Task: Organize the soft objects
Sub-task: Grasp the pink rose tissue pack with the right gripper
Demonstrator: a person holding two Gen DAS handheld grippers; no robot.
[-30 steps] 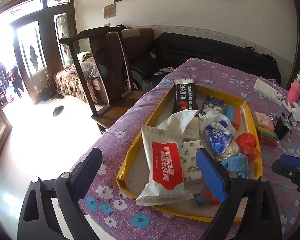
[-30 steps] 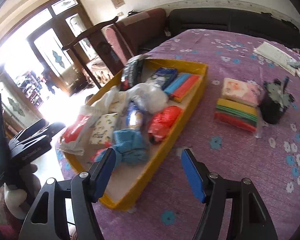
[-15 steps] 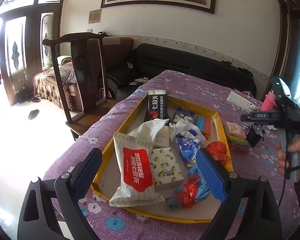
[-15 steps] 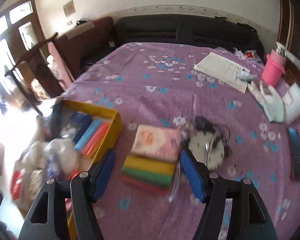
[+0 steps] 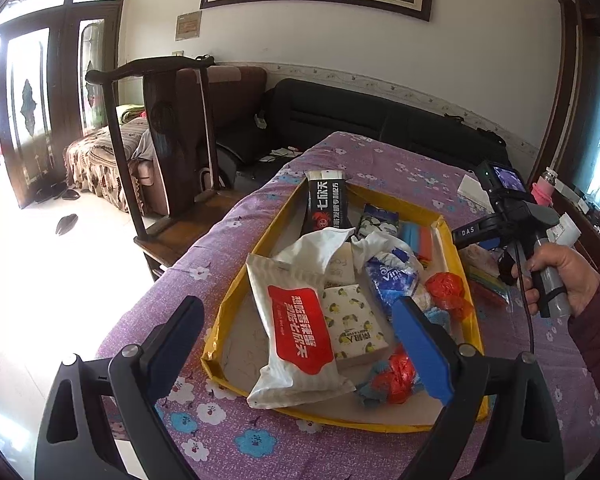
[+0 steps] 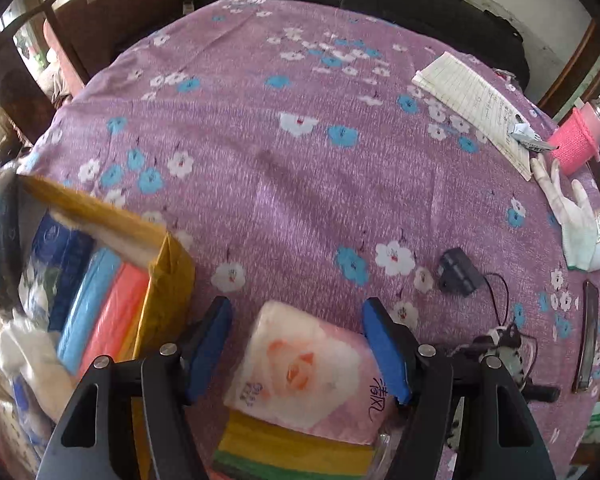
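Observation:
A yellow tray (image 5: 456, 248) on the purple flowered tablecloth holds several soft packs: a white wipes pack with a red label (image 5: 296, 328), a lemon-print tissue pack (image 5: 352, 324), a blue bag (image 5: 392, 276) and red bags (image 5: 446, 288). My left gripper (image 5: 298, 344) hovers open above the tray's near end, holding nothing. Just right of the tray's corner (image 6: 168, 276), a pink rose-print tissue pack (image 6: 304, 364) lies on a stack of coloured cloths (image 6: 296, 448). My right gripper (image 6: 298, 344) points down over it, open, with a gap on both sides of the pack.
A lined notepad (image 6: 476, 108), a pink cup (image 6: 576, 140), a white glove (image 6: 568, 208), a black adapter with cable (image 6: 458, 272) and a dark flat device (image 6: 588, 336) lie on the right. A wooden chair (image 5: 168, 140) and a black sofa (image 5: 380, 120) border the table.
My right gripper swung from above the tray to the right and tilted down over the pink tissue pack. The left gripper stayed open over the tray, its view turning slightly.

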